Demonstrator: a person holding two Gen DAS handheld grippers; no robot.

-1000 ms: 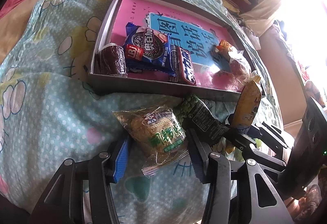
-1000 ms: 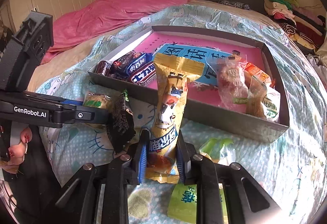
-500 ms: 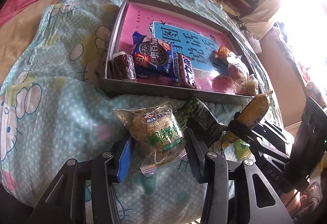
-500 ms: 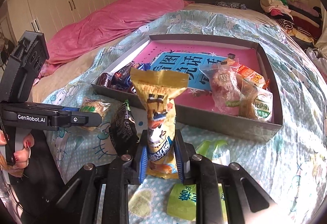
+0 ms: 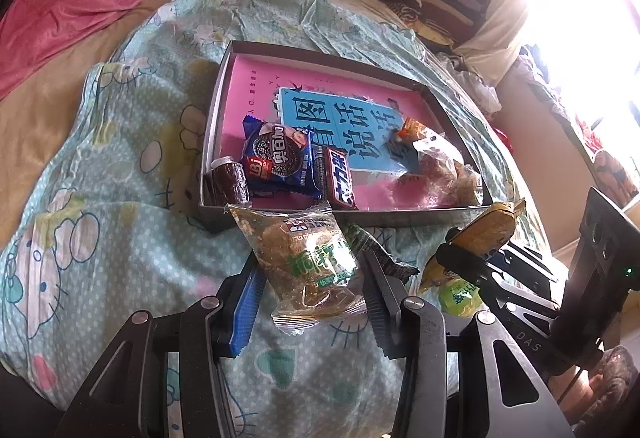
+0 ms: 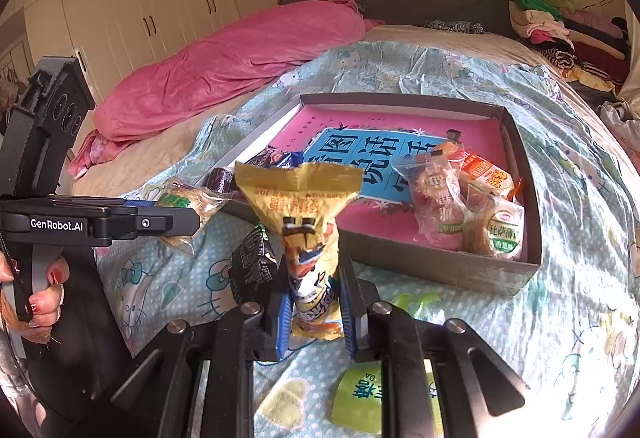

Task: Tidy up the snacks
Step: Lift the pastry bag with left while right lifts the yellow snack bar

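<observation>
My left gripper (image 5: 310, 290) is shut on a clear packet with a brown cake and green label (image 5: 310, 258), lifted above the bedspread just before the grey box (image 5: 360, 216). It also shows in the right wrist view (image 6: 184, 200). My right gripper (image 6: 314, 308) is shut on a tall yellow snack bag (image 6: 304, 222), held upright before the box (image 6: 440, 272). The box holds a blue cookie pack (image 5: 278, 158), a chocolate bar (image 5: 336, 178), a brown roll (image 5: 226, 184) at its left and clear cake packets (image 6: 460, 210) at its right.
A black and green packet (image 6: 252, 266) and a light green packet (image 6: 360, 394) lie on the bedspread near my right gripper. A pink duvet (image 6: 240, 66) lies at the back left. Clothes (image 6: 560, 30) are piled at the back right.
Both grippers have risen and drawn back from the box. The left one has closed on the cake packet and lifted it. The yellow bag stays in the right one.
</observation>
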